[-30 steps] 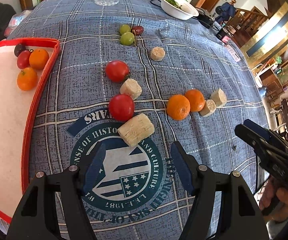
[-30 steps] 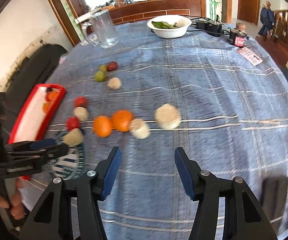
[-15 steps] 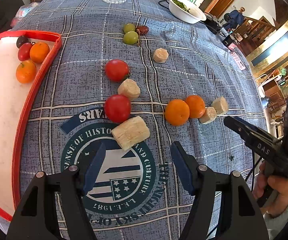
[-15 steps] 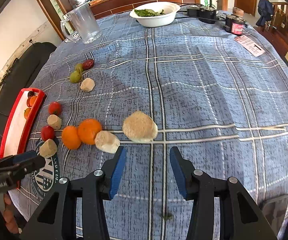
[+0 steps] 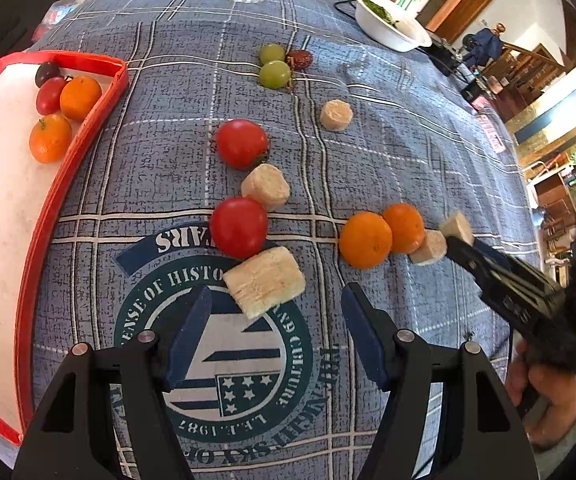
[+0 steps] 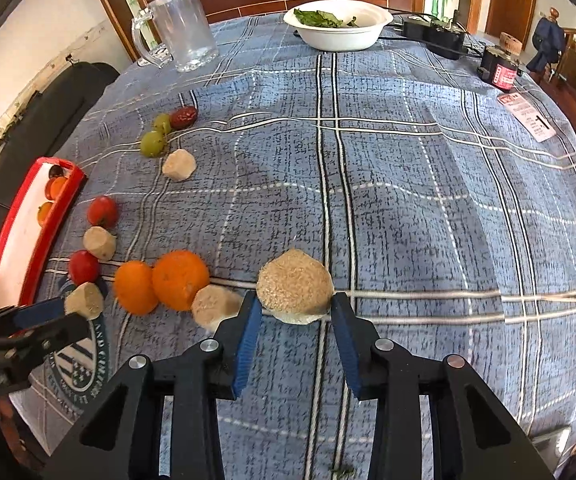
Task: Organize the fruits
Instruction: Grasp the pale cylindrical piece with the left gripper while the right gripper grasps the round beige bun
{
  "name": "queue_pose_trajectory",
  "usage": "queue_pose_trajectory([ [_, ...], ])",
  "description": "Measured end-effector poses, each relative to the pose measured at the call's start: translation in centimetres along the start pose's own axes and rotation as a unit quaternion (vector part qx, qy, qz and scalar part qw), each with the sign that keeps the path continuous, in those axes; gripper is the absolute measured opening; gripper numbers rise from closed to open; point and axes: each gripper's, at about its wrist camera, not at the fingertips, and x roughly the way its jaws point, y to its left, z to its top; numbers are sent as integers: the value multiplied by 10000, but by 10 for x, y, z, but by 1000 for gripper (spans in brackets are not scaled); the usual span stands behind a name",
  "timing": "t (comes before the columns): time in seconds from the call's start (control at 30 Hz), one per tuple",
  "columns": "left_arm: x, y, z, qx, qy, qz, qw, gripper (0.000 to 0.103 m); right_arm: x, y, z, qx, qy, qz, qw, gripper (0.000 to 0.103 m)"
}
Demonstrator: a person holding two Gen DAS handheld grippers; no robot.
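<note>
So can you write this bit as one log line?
right gripper: closing round beige chunk | left gripper: open, empty | tray: some fruit in

oranges (image 5: pixel 382 234), tomatoes (image 5: pixel 240 184), grapes (image 5: pixel 274 66), scattered on cloth

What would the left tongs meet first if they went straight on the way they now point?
Probably the pale cut chunk lying just ahead of the open left tongs, though depth is unclear; it is not yet between the tips.
</note>
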Motion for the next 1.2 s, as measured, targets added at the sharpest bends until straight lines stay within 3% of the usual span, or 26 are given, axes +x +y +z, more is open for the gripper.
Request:
queue_pose_trajectory([
  [0.33,14,-1,6,7,14,297,9996,65,-28,9,-19,26,-164,180,9997,33],
  [0.37,14,0,6,9,20,307,9995,61,-29,10,-20,3,-164,180,9997,27],
  [0.4,15,1,7,23,5,333,9994,58,-29,11,-21,-14,-153,181,9997,13],
  [0.53,12,5,6,50,-69,172,9998,45,-26,10,-24,50,-79,168,9998,11],
  [0.67,9,8,2,171,-55,98,9998,42,-32,4,-26,292,-184,304,9989,18],
  [0.8,2,15,-7,170,15,-58,9998,41,-37,2,-30,392,-207,477,9979,42],
  [1.13,-6,25,-22,268,158,-76,9995,41,-9,15,-35,235,236,156,9993,44],
  [1.2,-4,22,-21,368,167,-11,9992,41,-5,16,-36,192,298,89,9993,40],
])
